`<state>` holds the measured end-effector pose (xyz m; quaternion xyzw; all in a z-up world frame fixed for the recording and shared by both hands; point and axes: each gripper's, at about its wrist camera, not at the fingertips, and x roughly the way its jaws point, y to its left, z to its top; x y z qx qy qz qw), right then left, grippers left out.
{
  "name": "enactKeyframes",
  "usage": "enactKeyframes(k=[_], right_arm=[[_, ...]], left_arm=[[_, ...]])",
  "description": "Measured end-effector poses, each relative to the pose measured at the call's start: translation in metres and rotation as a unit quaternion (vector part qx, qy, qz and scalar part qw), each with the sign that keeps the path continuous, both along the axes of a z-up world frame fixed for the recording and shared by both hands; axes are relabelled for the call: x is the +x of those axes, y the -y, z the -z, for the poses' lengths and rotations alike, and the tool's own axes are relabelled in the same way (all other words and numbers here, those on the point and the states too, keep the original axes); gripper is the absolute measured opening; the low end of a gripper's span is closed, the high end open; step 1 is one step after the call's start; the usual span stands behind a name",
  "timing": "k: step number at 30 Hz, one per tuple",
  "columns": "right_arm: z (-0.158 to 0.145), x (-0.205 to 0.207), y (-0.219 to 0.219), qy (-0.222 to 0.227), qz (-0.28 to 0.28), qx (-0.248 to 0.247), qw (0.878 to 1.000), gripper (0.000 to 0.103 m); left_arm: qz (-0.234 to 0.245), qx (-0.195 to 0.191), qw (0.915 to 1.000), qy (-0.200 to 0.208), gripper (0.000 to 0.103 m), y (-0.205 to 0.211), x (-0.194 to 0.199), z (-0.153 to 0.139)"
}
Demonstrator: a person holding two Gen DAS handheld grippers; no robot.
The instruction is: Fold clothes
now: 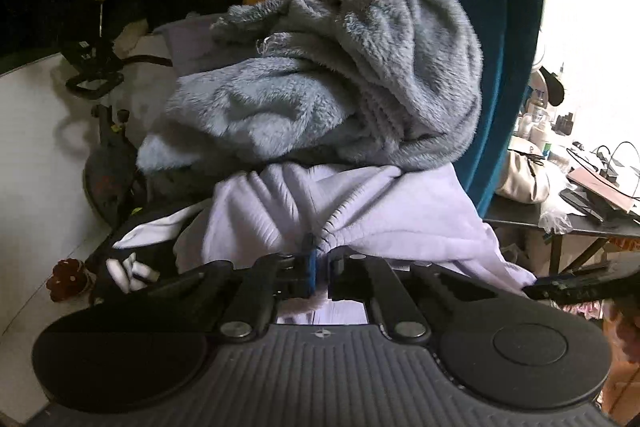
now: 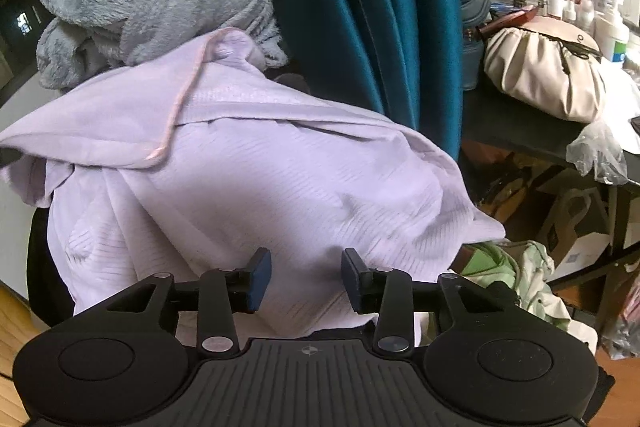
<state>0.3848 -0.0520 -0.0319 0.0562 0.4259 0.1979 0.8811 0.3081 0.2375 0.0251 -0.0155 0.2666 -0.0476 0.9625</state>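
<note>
Right at the six o'clock edge of the left wrist view, the left gripper [image 1: 318, 269] is clenched on a bunched fold of the pale lilac ribbed knit garment [image 1: 360, 223], with the fabric puckering up into the blue pads, so that's a real pinch.

The right gripper [image 2: 306, 279] is another story: its jaws are apart, hanging over the same lilac garment [image 2: 260, 179] with nothing caught between the pads, as far as I can see.

Progress-wise, I'd say this is barely started. The lilac piece is still rumpled and draped in a heap, with no flat panel or clean crease anywhere. Behind it, at twelve o'clock, the fluffy grey-blue fleece garment [image 1: 340, 67] sits in an unsorted lump. So basically everything is left: spread it out, square it up, fold, then deal with the fleece.

The views split up nicely. The left one shows the actual pinch point, plus an exercise bike [image 1: 104, 131] off at nine o'clock. The right one shows the broad top surface of the lilac garment, including a pinkish trimmed edge [image 2: 180, 95] at eleven o'clock. It also gives a much better look at the teal curtain [image 2: 372, 7] and, at two o'clock, the cream drawstring bag [image 2: 548, 75] on the cluttered dark table [image 2: 520, 139].
</note>
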Motion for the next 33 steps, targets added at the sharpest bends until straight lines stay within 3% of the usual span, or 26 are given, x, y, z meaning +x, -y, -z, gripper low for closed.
enactKeyframes(k=[6,10,12,14,19,24,28,30,33], right_arm=[[0.004,-0.001,0.007,-0.003,0.002,0.000,1.000,0.039],[0.005,-0.002,0.010,-0.006,0.006,0.005,1.000,0.039],[0.004,-0.003,0.010,-0.003,0.006,0.004,1.000,0.039],[0.003,-0.005,0.012,-0.003,0.007,0.005,1.000,0.040],[0.001,-0.009,0.017,-0.005,0.015,0.005,1.000,0.044],[-0.015,0.000,0.017,0.000,0.017,0.007,1.000,0.046],[-0.045,0.020,0.005,0.027,0.003,0.017,0.999,0.056],[-0.063,0.033,-0.008,0.043,-0.011,0.027,0.999,0.070],[-0.086,0.051,-0.038,0.067,-0.043,0.030,0.996,0.081]], left_arm=[[-0.008,-0.008,0.9999,0.004,0.004,0.010,-0.028,-0.002],[-0.028,0.037,0.9989,0.001,0.008,0.014,-0.014,0.005],[-0.029,0.072,0.9969,-0.007,0.019,0.019,-0.002,0.013],[-0.027,0.107,0.9937,-0.019,0.048,0.024,0.011,0.022],[-0.003,0.158,0.9871,-0.026,0.057,0.032,0.036,0.042],[0.013,0.147,0.9890,-0.014,0.060,0.027,0.051,0.043],[0.025,0.118,0.9927,-0.004,0.060,0.016,0.056,0.039],[0.026,0.103,0.9943,-0.006,0.060,0.011,0.059,0.040],[0.028,0.081,0.9962,-0.011,0.061,0.004,0.063,0.041]])
